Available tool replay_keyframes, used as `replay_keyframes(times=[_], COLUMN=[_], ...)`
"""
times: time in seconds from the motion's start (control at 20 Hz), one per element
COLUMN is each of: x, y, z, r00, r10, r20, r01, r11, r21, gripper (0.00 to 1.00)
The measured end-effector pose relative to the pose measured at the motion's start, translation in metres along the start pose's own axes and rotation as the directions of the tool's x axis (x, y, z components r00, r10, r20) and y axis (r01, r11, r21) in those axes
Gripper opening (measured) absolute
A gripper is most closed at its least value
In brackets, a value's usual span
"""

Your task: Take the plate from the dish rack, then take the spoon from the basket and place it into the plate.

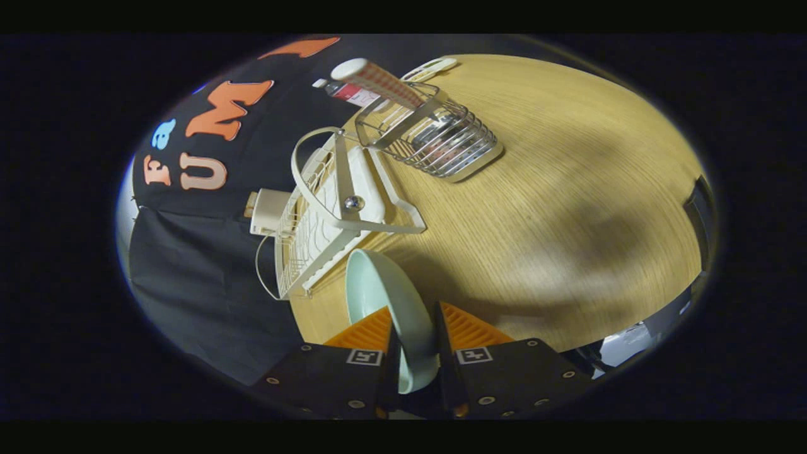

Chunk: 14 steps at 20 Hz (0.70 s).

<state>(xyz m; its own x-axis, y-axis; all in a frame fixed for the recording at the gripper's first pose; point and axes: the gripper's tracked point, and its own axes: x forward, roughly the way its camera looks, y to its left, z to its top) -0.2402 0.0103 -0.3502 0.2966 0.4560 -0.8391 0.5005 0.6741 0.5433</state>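
Gripper: the gripper (413, 328) is clamping the plate, one finger pressing on each side of its rim.
Plate: the pale green plate (384, 296) is standing on edge between the fingers, its hollow side facing the dish rack, its far edge reaching just short of the rack's near end.
Dish rack: the white wire dish rack (328, 208) is sitting on the table just beyond the plate, with a curved handle arching over it and a white tray lying inside.
Basket: the metal wire basket (435, 135) is standing beyond the rack, close beside its far end.
Spoon: the spoon (378, 82) is leaning in the basket, its checked handle sticking out over the rim.
Table: the wooden table (567, 189) is carrying the rack and the basket.
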Motion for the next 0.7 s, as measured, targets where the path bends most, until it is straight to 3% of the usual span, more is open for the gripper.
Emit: replay_keyframes(times=[0.3,0.4,0.6,0.7], x=[-0.025,-0.039,-0.066,-0.074], y=[-0.003,-0.002,0.005,0.007], z=[0.039,0.065,0.113,0.123], r00=[0.986,0.962,0.88,0.859], r10=[-0.034,-0.057,-0.073,-0.079], r20=[0.162,0.268,0.469,0.506], r01=[0.048,0.101,0.234,0.287], r11=[0.996,0.983,0.926,0.892], r21=[-0.081,-0.154,-0.295,-0.349], gripper=[0.54,0.6,0.62,0.62])
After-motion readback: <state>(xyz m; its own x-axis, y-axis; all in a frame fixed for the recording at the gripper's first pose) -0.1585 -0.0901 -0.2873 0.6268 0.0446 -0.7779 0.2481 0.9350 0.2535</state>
